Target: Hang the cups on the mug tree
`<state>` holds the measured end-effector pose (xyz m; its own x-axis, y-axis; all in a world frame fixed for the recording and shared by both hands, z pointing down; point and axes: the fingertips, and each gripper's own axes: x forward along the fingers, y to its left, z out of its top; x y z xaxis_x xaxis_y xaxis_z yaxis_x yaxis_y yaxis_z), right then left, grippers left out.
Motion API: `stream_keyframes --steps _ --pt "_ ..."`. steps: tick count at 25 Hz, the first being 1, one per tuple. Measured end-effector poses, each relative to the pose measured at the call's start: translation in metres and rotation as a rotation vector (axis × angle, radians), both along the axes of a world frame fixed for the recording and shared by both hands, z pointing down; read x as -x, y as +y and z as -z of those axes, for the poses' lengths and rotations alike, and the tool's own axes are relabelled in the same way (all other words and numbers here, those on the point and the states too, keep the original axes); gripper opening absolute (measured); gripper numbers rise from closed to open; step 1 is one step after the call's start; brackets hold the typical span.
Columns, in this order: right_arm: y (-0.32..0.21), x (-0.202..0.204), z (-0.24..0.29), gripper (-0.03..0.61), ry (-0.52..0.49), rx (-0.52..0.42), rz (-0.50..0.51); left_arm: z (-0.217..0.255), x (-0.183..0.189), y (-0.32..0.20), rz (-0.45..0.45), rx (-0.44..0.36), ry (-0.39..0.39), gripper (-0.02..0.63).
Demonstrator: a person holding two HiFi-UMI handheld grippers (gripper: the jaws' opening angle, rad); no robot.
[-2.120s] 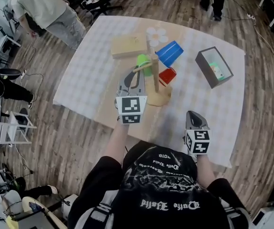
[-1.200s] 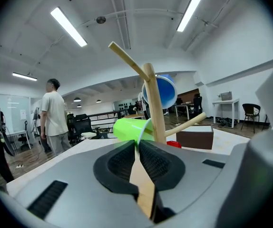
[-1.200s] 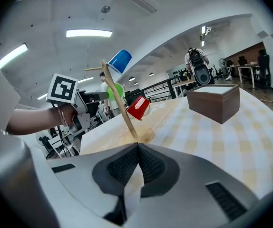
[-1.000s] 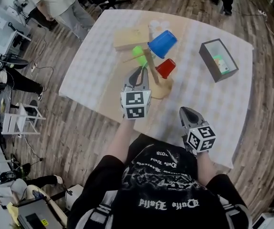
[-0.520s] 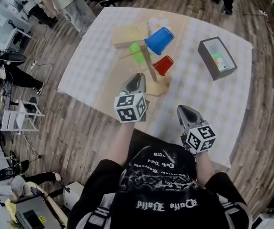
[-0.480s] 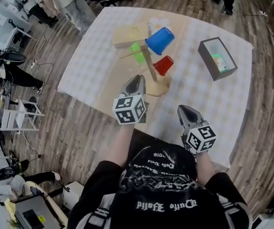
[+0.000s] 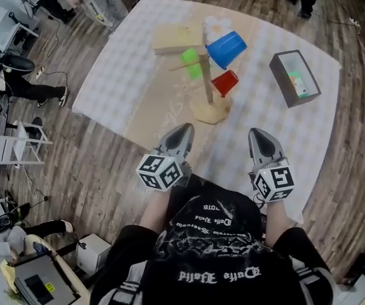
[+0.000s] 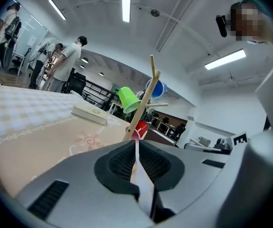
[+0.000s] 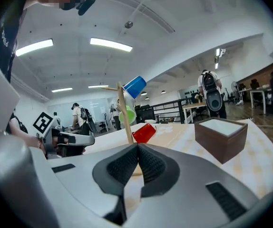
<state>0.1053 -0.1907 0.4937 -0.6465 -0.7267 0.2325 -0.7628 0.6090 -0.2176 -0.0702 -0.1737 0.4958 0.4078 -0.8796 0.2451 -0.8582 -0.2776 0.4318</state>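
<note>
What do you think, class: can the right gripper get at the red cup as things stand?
Probably yes: only bare tablecloth lies between the right gripper and the red cup hanging on the mug tree, though its shut jaws must open first.

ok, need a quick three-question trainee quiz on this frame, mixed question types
1. True or false: the red plastic cup hangs on the wooden mug tree.
2. Which cup hangs highest on the tree? A green plastic cup, B blue plastic cup, C red plastic cup.
3. How do the jaws of the right gripper stand, and what do they hold?
Key: 1 true. 2 B. 3 shut, holding nothing.
</note>
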Motion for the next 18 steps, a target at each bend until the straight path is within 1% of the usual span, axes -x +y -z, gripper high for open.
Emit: stream_keyframes --steps 2,4,6,8,12,14,16,18 --pt "-0.003 -0.001 0.009 0.009 0.01 -0.034 -0.029 -0.001 0.007 0.011 0.004 -0.014 -0.035 0.038" --pt "-0.002 0.0 0.013 0.009 0.012 -0.052 -0.055 0.001 0.016 0.026 0.012 -0.033 -0.105 0.035" --pt "0.0 0.004 0.014 0.009 0.038 -0.064 -0.07 0.004 0.022 0.038 0.017 -0.051 -0.161 0.032" --pt "-0.002 0.007 0.015 0.008 0.073 -0.08 -0.084 0.007 0.021 0.041 0.006 -0.069 -0.187 0.031" --pt "-0.004 0.017 0.022 0.008 0.104 -0.101 -0.087 0.012 0.018 0.04 -0.018 -0.091 -0.207 0.025" --pt "-0.004 0.023 0.025 0.008 0.113 -0.111 -0.084 0.017 0.021 0.039 -0.008 -0.109 -0.23 0.023" --pt "-0.005 0.025 0.026 0.008 0.119 -0.115 -0.095 0.022 0.024 0.038 0.005 -0.133 -0.272 0.023" --pt "-0.005 0.023 0.027 0.008 0.121 -0.116 -0.115 0.027 0.028 0.038 0.023 -0.146 -0.284 0.021"
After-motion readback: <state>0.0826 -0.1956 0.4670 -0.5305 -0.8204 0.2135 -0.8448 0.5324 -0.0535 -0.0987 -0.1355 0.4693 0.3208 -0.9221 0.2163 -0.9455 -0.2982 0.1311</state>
